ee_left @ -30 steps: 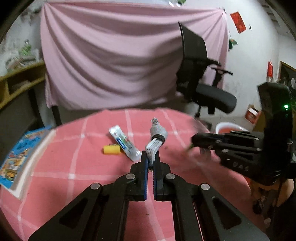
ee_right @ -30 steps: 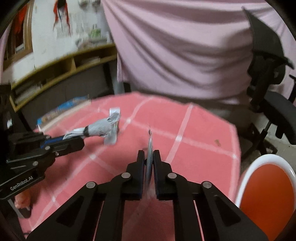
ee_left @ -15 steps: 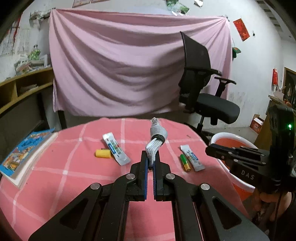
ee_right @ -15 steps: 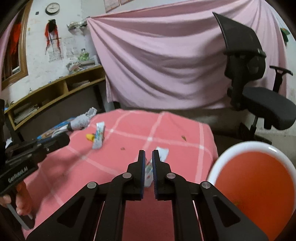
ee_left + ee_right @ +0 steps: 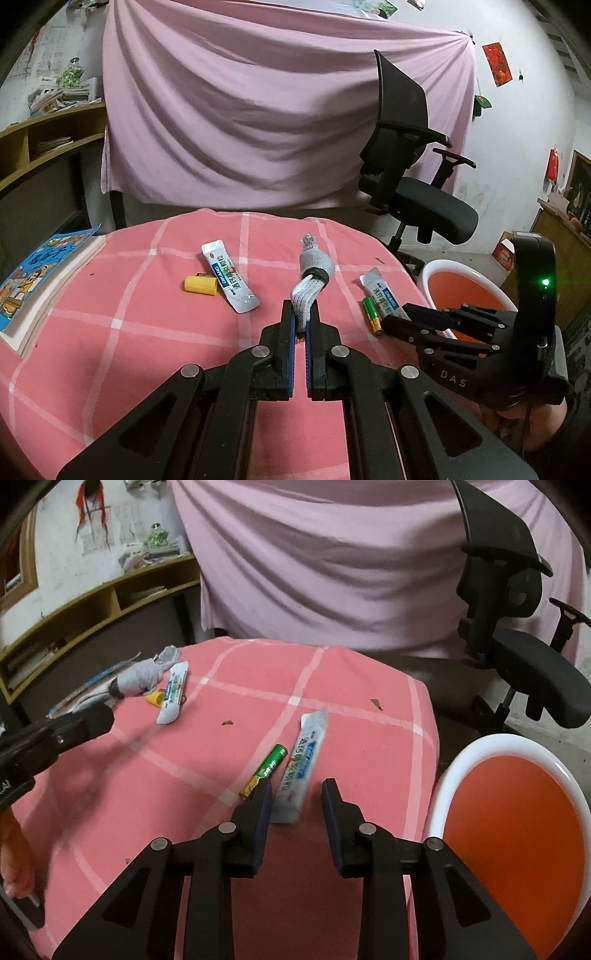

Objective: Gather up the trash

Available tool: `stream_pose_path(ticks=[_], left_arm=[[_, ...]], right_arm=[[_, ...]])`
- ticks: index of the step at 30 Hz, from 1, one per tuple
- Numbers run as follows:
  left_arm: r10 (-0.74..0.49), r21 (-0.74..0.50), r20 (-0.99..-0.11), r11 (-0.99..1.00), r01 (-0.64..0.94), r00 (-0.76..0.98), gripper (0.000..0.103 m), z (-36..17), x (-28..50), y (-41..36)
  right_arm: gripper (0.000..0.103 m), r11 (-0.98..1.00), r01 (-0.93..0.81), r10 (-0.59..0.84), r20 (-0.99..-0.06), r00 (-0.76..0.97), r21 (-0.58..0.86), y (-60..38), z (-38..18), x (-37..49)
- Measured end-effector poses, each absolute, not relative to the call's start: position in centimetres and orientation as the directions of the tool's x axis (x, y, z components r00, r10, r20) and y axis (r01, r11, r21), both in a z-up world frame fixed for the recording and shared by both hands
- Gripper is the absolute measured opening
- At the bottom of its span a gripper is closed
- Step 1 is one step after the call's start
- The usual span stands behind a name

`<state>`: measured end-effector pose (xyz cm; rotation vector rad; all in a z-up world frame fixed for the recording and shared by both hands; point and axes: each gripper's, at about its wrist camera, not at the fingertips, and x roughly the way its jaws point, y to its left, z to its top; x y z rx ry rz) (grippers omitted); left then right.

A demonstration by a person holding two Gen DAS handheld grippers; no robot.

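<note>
The lower end of the grey rolled cloth (image 5: 312, 280) disappears between the left gripper's (image 5: 300, 317) closed fingers. Right of those fingers, the near end of a sachet (image 5: 382, 293) is covered by the right gripper's (image 5: 297, 794) fingertip. In the right wrist view, the battery's (image 5: 266, 768) gold end slips behind the left finger (image 5: 263, 805). The orange bin (image 5: 513, 812), right of the fingers, is cut off by the picture's edge. Print on both sachets is too small to read.

On the table (image 5: 110, 350) before you, a book (image 5: 33, 273) lay at its left edge, a cap (image 5: 200, 285) touching one sachet (image 5: 229, 282) near the middle, a battery (image 5: 264, 771) just left of another sachet (image 5: 301, 768), a bin (image 5: 509, 819) beyond the table's right side, a chair (image 5: 413, 184) behind it.
</note>
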<state>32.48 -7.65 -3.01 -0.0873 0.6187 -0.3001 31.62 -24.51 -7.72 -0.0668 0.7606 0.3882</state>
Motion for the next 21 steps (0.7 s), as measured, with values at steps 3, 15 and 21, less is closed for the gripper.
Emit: stream_pose_path(ticks=[3,15,21], left_arm=[[-0.302,-0.167,-0.558,0.953,0.253,0.772,0.003,-2.9,32.4,-7.8],[-0.3,-0.166,-0.561,0.954,0.25,0.772,0.003,-2.8,32.4,-7.8],[-0.277,-0.132,-0.539,0.96,0.245,0.795,0.003,-2.4,31.8,-8.3]], right_arm=[[0.026,0.929,-0.367,0.297,-0.693,0.657,0.051,-24.1,-7.8,31.6],[0.018,0.927,-0.374,0.29,-0.694,0.66,0.031,-24.0,-7.8,32.0],[0.018,0.933,-0.349,0.33,-0.593,0.734,0.087,-25.5,-6.1,30.6]])
